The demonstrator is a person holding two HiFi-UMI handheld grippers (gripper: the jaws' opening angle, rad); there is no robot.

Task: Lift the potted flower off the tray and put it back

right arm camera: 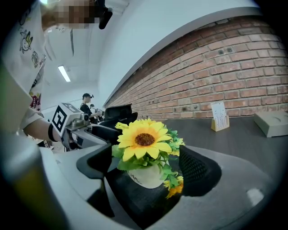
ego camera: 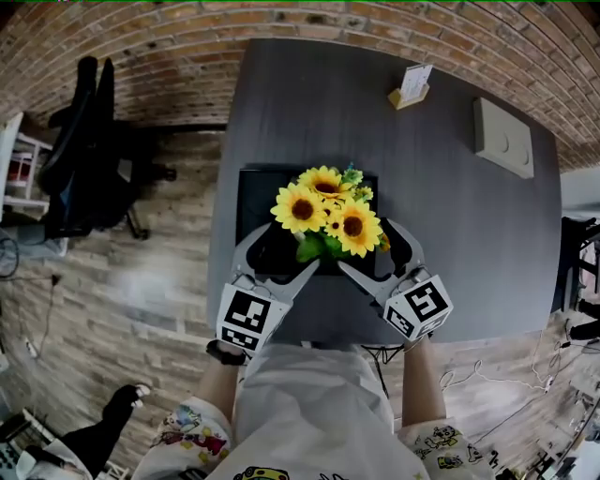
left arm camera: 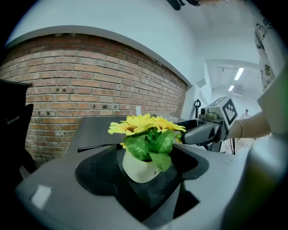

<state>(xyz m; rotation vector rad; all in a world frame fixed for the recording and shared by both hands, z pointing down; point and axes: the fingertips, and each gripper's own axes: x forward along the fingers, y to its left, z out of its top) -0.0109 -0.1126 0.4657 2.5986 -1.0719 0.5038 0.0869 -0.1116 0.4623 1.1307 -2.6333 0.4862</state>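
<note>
Eyes on the flower [ego camera: 323, 220]: upright on the tray [ego camera: 255, 197], long axis straight up from white pot [left arm camera: 138, 167] to yellow blooms, big heads turned up and a touch toward the person. Sits in the near half of the tray, a little right of its middle, close to its near edge, base flat on the black surface.

Out to the left gripper [ego camera: 284, 249]: jaws spread wide, reaching in over the tray's near left corner, pot framed in the gap, no pad pressing on it. Same story at the right gripper [ego camera: 368, 246]: jaws held well apart, in over the tray's near right corner, pot in the gap, clear space either side. Inner jaws of the two nearly meeting under the leaves, right at the tray's near edge.

Now the room. Far half of the tray bare and black. Beyond the tray's far edge, open dark table [ego camera: 309, 103] all the way to the brick wall [ego camera: 281, 19]. Card stand [ego camera: 410, 86] well beyond the tray's far right corner; white box [ego camera: 503, 138] well off to the tray's right, by the table edge. Left of the tray, only a narrow strip of table before the drop, black chair [ego camera: 84, 150] well out past that. Near side of the tray, a short stretch of table, then the edge at the person's waist.
</note>
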